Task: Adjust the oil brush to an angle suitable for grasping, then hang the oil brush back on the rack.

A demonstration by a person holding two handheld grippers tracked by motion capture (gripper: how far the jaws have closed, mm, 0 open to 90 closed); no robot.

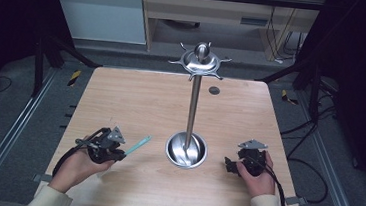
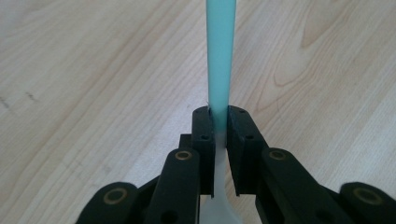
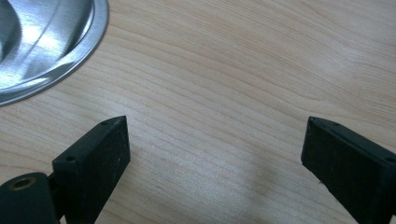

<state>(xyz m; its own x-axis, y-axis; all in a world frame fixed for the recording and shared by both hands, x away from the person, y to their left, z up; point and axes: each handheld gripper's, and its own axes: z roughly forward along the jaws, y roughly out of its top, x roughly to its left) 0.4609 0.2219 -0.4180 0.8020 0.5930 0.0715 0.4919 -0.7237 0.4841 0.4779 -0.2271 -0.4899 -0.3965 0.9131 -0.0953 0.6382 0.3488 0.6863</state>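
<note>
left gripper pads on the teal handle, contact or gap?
Touching. The left gripper view shows the left gripper with both pads pressed flush against the teal handle, no gap either side.

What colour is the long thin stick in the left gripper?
Light turquoise stick, clearest in the left gripper view.

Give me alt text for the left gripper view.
The left claw is shut on a thin teal strip that runs straight up out of the frame. Below the pads the strip turns whitish and widens. A pale wooden table lies behind.
</note>
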